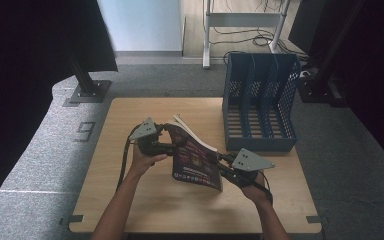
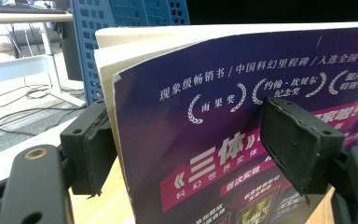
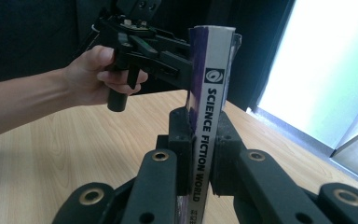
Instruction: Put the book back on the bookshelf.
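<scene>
A paperback magazine (image 1: pixel 196 161) with a purple cover is held tilted above the wooden table (image 1: pixel 130 190). My right gripper (image 1: pixel 221 163) is shut on its spine; in the right gripper view the jaws (image 3: pixel 200 140) clamp the white spine (image 3: pixel 210 93) printed "SCIENCE FICTION WORLD". My left gripper (image 1: pixel 176 143) is at the magazine's upper edge. In the left gripper view its jaws stand open on either side of the cover (image 2: pixel 223 140), and the right pad (image 2: pixel 298 144) is clear of it. The left gripper (image 3: pixel 182 65) and its hand also appear beyond the spine.
A blue mesh file rack (image 1: pixel 260 100) with several slots stands at the table's far right, close behind the magazine; its wall (image 2: pixel 121 28) rises behind the pages. Bare tabletop lies to the left and front. Grey carpet and a dark stand base (image 1: pixel 87 92) surround the table.
</scene>
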A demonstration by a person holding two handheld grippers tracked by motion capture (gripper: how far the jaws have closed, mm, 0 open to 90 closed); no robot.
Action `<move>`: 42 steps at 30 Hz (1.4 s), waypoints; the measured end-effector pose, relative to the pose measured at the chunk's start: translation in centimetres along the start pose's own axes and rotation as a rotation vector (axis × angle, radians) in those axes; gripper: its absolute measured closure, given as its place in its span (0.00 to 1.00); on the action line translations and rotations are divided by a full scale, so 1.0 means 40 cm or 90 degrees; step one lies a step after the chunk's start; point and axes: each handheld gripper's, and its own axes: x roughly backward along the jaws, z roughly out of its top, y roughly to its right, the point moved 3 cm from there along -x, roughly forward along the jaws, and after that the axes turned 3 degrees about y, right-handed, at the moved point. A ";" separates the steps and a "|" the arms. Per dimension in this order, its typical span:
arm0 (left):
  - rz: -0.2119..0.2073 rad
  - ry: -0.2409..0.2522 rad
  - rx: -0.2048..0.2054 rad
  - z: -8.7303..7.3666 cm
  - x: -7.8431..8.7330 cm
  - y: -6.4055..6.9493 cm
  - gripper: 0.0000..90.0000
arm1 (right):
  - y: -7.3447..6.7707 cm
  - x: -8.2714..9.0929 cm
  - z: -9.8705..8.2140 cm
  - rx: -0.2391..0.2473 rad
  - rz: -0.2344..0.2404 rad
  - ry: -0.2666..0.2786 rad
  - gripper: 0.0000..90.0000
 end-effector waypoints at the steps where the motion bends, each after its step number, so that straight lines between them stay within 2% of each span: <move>1: 0.010 -0.001 0.002 0.000 0.001 -0.003 0.23 | 0.001 0.001 0.000 0.000 -0.001 0.000 0.90; 5: 0.022 0.007 0.020 0.002 0.012 -0.022 0.17 | 0.003 0.007 0.003 -0.004 0.002 0.007 0.90; 11: -0.021 -0.005 0.012 0.007 -0.006 -0.008 0.17 | 0.001 0.000 0.003 0.001 0.008 0.002 0.90; 16: -0.028 -0.007 0.026 0.011 -0.010 -0.007 0.18 | 0.009 0.001 0.002 -0.005 0.011 0.006 0.89; 19: -0.035 -0.006 0.030 0.013 -0.006 -0.005 0.19 | 0.006 0.001 0.005 0.004 0.014 0.002 0.85; 20: -0.047 0.003 0.032 0.016 -0.005 -0.001 0.22 | 0.005 -0.002 0.007 0.009 0.010 0.000 0.83; 24: -0.055 0.007 0.017 0.027 -0.007 0.024 0.23 | 0.000 -0.020 0.023 0.018 -0.010 -0.013 0.84; 30: -0.042 0.000 0.026 0.023 -0.002 0.014 0.24 | 0.006 -0.033 0.029 0.016 -0.036 -0.038 0.89; 34: -0.035 -0.003 0.023 0.022 -0.002 0.015 0.23 | 0.018 -0.035 0.028 -0.013 -0.053 -0.036 0.91; 42: -0.015 -0.019 0.018 0.014 0.001 0.019 0.23 | 0.028 -0.035 0.026 -0.043 -0.066 -0.022 0.91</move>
